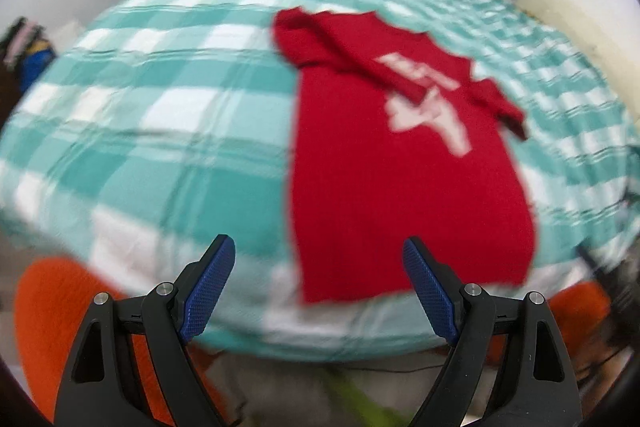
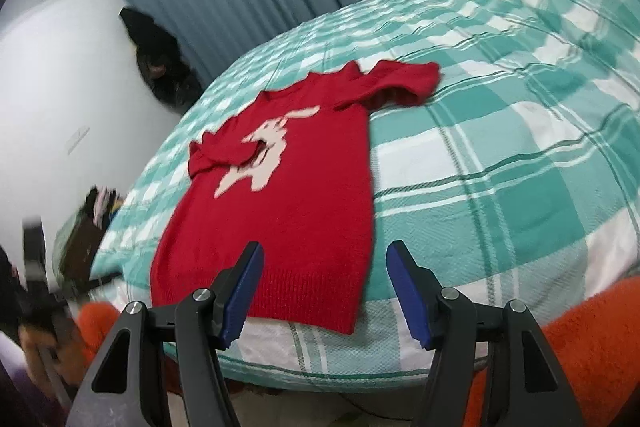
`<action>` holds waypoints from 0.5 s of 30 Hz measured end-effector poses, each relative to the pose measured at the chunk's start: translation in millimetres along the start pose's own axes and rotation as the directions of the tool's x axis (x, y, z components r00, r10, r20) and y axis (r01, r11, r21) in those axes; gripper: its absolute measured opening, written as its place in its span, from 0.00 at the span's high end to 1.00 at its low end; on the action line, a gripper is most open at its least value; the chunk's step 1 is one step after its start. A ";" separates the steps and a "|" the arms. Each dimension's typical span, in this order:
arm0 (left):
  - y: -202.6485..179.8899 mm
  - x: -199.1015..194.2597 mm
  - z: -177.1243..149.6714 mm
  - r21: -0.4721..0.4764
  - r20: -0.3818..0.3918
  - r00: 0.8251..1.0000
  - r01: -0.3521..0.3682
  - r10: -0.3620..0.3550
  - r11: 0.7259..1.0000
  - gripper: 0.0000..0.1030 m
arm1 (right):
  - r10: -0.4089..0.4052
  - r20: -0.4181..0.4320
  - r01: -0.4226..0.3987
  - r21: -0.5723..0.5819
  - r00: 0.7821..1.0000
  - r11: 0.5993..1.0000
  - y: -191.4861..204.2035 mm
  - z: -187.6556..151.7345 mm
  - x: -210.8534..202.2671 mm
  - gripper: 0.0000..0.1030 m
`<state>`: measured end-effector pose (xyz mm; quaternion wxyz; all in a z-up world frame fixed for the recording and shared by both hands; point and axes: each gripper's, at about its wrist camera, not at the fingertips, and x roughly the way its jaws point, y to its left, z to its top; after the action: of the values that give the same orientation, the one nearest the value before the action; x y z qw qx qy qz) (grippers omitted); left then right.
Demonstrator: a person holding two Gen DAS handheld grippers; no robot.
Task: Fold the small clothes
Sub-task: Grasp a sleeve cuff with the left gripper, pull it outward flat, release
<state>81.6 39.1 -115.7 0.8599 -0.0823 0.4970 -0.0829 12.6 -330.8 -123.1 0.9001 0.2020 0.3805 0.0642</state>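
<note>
1. Red knitted sweater point(image 1: 400, 187) with a pale pink-white figure on its chest lies face up on the teal-and-white checked bedspread point(image 1: 160, 107), its ribbed hem at the near edge of the bed, just beyond both sets of jaws.
2. Left gripper point(image 1: 318, 291) stands wide open and holds nothing; it hangs off the near edge, beside the hem's left corner.
3. Right gripper point(image 2: 324, 291) is likewise spread wide and empty, hovering just above the hem point(image 2: 280, 307).
4. Folding looks barely begun: one sleeve point(image 1: 372, 63) lies across the chest, the other sleeve point(image 2: 396, 83) is bunched outward toward the far side. The body is unfolded, so that sleeve and the body folds appear left to do.
5. A pale band above the figure may be lettering; blur makes it unreadable. No brand or label shows.
</note>
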 end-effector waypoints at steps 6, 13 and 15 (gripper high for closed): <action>-33.6 60.4 84.1 -0.084 -0.088 0.978 0.182 -0.189 0.980 0.16 | 0.005 -0.072 -0.009 -0.054 0.997 0.999 -0.9 -9.7 26.0 0.38; -53.5 174.4 127.2 -0.273 -0.192 0.967 0.109 -0.165 0.956 0.37 | 0.016 -0.111 -0.015 0.011 0.994 1.000 -25.9 -5.9 45.8 0.38; -57.4 185.0 129.8 -0.298 -0.162 0.977 0.085 -0.138 0.951 0.37 | 0.029 -0.114 -0.025 0.041 0.993 0.999 -32.6 -3.4 47.5 0.38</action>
<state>281.9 -50.5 -194.5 0.7838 -0.2273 0.5742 -0.0650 42.3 -346.6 -169.9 0.8717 0.2209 0.4300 0.0804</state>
